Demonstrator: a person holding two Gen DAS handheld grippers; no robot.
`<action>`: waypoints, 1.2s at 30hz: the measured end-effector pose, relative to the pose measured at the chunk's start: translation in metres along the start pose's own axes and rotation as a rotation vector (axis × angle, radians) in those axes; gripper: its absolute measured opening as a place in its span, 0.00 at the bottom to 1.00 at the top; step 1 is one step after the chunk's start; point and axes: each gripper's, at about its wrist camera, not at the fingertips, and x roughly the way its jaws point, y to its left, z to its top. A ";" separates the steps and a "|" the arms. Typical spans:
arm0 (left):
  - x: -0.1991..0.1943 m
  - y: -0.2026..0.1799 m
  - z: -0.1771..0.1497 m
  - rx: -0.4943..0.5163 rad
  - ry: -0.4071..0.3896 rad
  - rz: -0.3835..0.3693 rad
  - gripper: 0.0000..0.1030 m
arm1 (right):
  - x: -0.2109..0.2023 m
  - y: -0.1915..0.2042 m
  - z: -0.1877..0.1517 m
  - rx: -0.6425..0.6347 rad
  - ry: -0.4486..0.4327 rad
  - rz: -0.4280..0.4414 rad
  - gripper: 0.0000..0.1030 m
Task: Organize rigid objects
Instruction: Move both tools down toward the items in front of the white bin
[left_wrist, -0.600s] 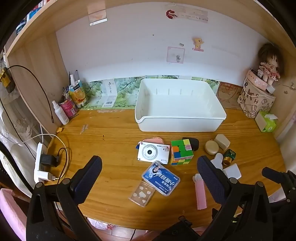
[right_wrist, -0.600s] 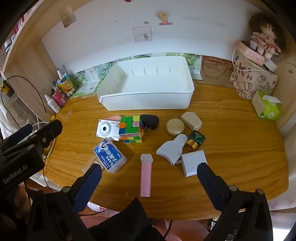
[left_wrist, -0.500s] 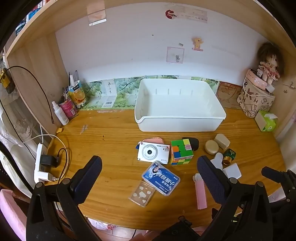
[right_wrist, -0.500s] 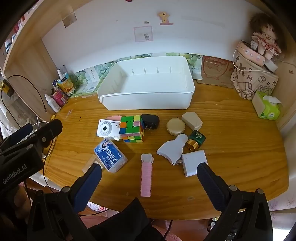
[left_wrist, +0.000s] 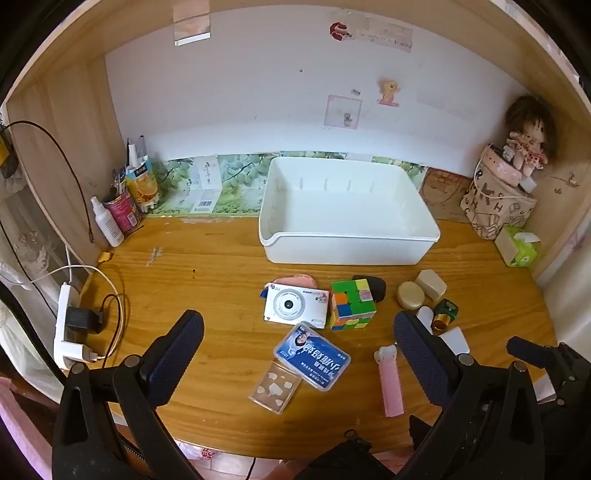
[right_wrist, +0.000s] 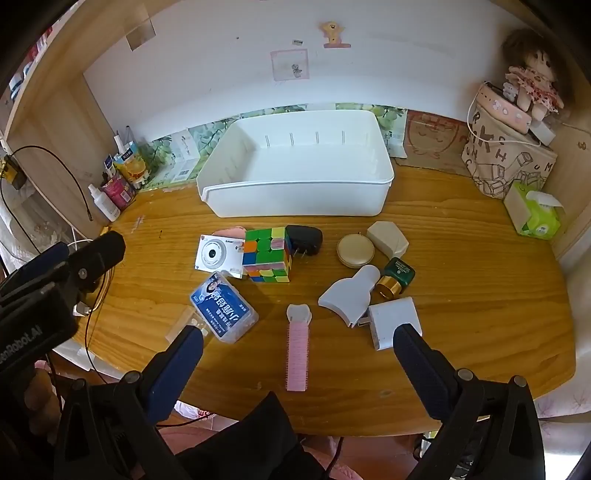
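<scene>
Clutter waits loose on the desk (right_wrist: 480, 258) before the empty white bin (right_wrist: 295, 162), presumably its destination; both the left hand-held gripper (left_wrist: 295, 347) and right hand-held gripper (right_wrist: 295, 354) hover wide open, holding nothing.

White bin (left_wrist: 347, 243) upright (hollow showing); camera (left_wrist: 295, 307), cube (left_wrist: 352, 304) just before it.

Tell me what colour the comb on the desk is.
Pink. The comb shows best in the right wrist view.
</scene>
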 end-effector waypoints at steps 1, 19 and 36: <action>0.000 0.001 0.001 0.001 -0.001 -0.003 0.99 | -0.003 0.002 0.004 0.000 0.000 -0.002 1.00; 0.019 0.024 -0.002 0.014 0.070 -0.119 0.99 | 0.006 0.031 -0.009 0.022 0.048 -0.078 0.99; 0.038 0.035 -0.012 0.067 0.174 -0.195 0.99 | 0.014 0.044 -0.029 0.128 0.118 -0.125 0.95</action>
